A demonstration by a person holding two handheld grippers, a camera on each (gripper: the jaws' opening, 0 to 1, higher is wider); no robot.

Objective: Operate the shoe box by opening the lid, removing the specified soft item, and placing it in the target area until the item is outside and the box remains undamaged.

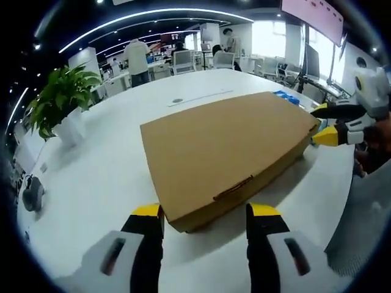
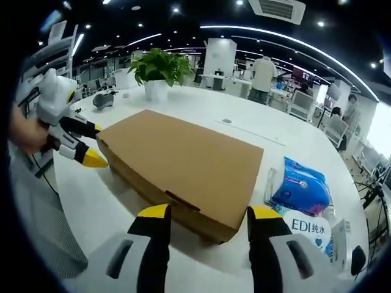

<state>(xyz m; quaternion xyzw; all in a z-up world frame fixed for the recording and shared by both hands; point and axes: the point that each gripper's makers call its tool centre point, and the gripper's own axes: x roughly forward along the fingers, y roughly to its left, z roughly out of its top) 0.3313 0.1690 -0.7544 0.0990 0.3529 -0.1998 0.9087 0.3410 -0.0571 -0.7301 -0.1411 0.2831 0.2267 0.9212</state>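
- Shoe box (image 1: 226,149) lies shut, mid-table, clear of the table (image 1: 110,177) edges; thin cardboard, likely light, easily creased.
- Left gripper (image 1: 204,215) and right gripper (image 2: 208,215) gape empty at opposite ends; lift by the lid's tab (image 1: 233,188).

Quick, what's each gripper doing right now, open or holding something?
Left gripper: open, empty, at the cardboard box's corner.
Right gripper: open, empty, at the box.
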